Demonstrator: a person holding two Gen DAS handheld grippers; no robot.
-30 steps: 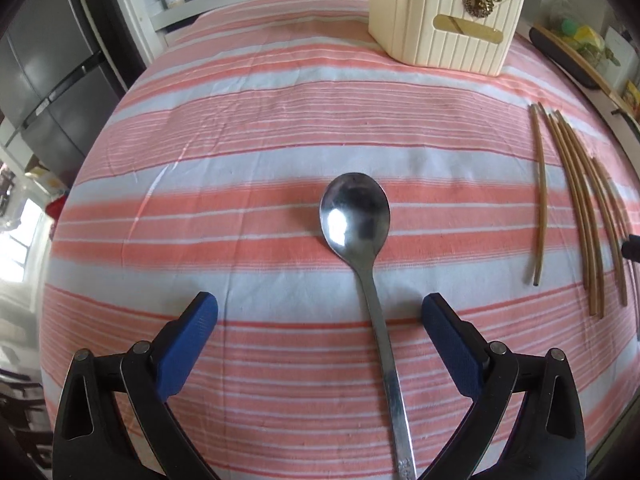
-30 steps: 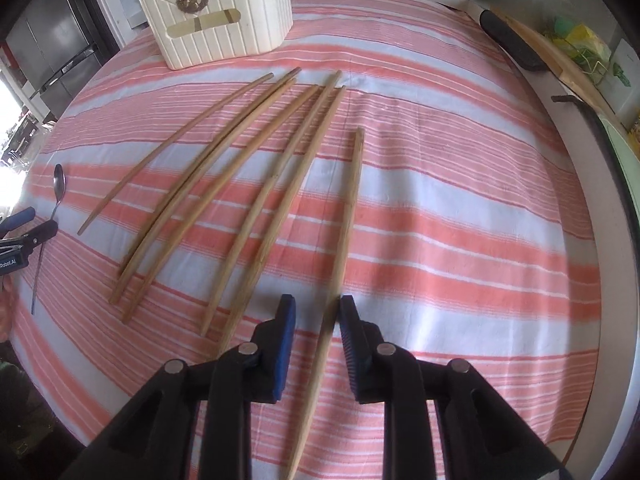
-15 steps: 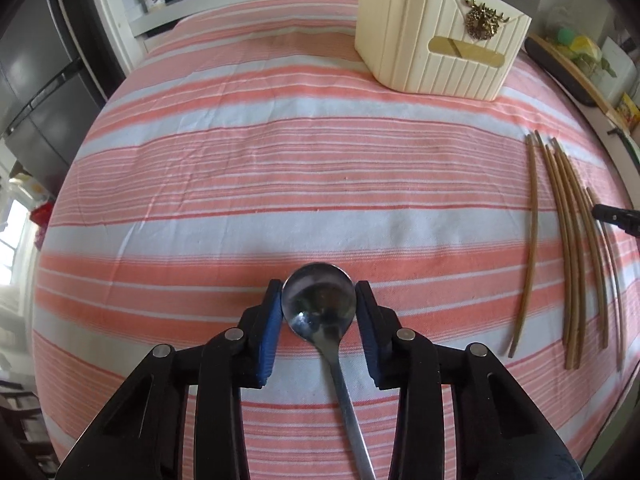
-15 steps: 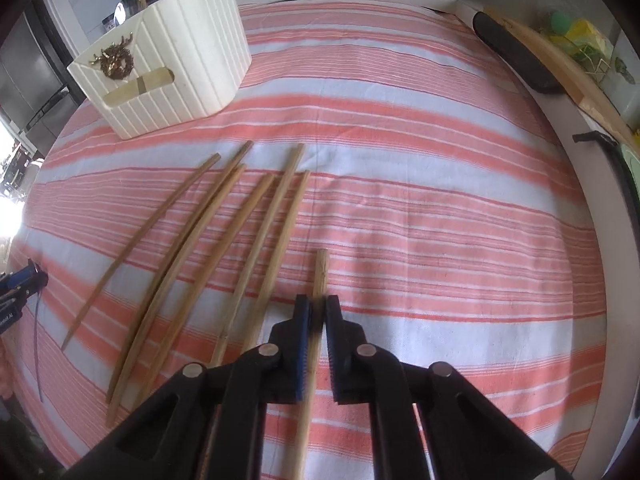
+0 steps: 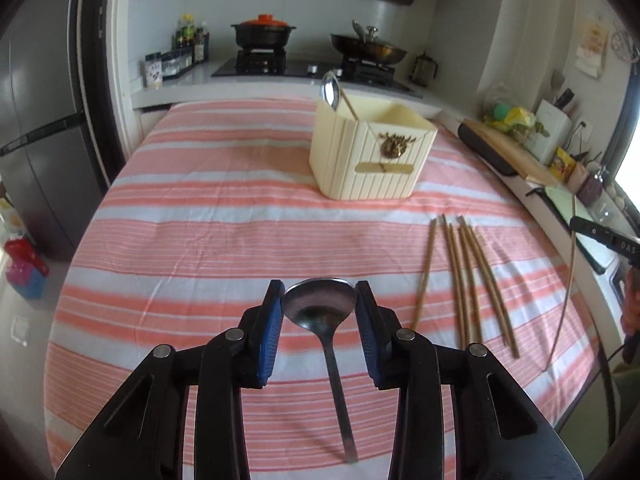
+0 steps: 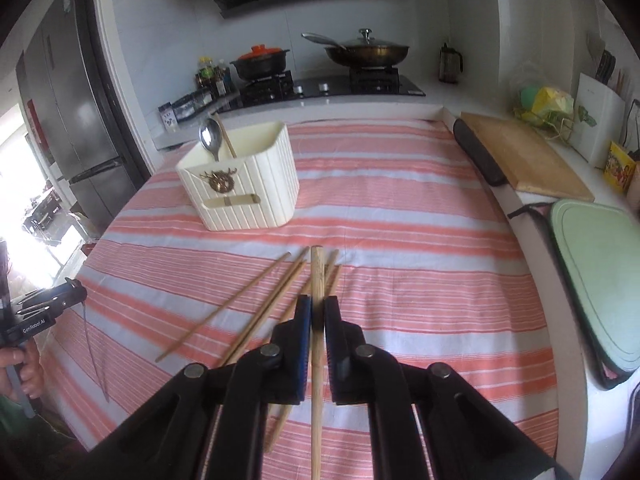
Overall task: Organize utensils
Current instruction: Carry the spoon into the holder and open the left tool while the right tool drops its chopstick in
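Note:
My left gripper (image 5: 319, 304) is shut on the bowl of a steel spoon (image 5: 320, 310) and holds it above the striped cloth, handle hanging toward me. My right gripper (image 6: 317, 310) is shut on a wooden chopstick (image 6: 317, 272), lifted off the cloth. Several more chopsticks (image 5: 466, 276) lie on the cloth, also in the right wrist view (image 6: 256, 304). The cream utensil holder (image 5: 370, 154) stands at the far middle with a spoon and a chopstick in it; it shows in the right wrist view too (image 6: 240, 184).
The table (image 5: 200, 216) has a pink and white striped cloth. A wooden cutting board (image 6: 524, 156) and a green board (image 6: 596, 280) lie along the right counter. A stove with pots stands behind. A fridge (image 5: 36, 140) is on the left.
Both grippers closed, the left on the spoon and the right on a chopstick, and both lifted their pieces off the cloth. Both views now tilt up toward the holder.

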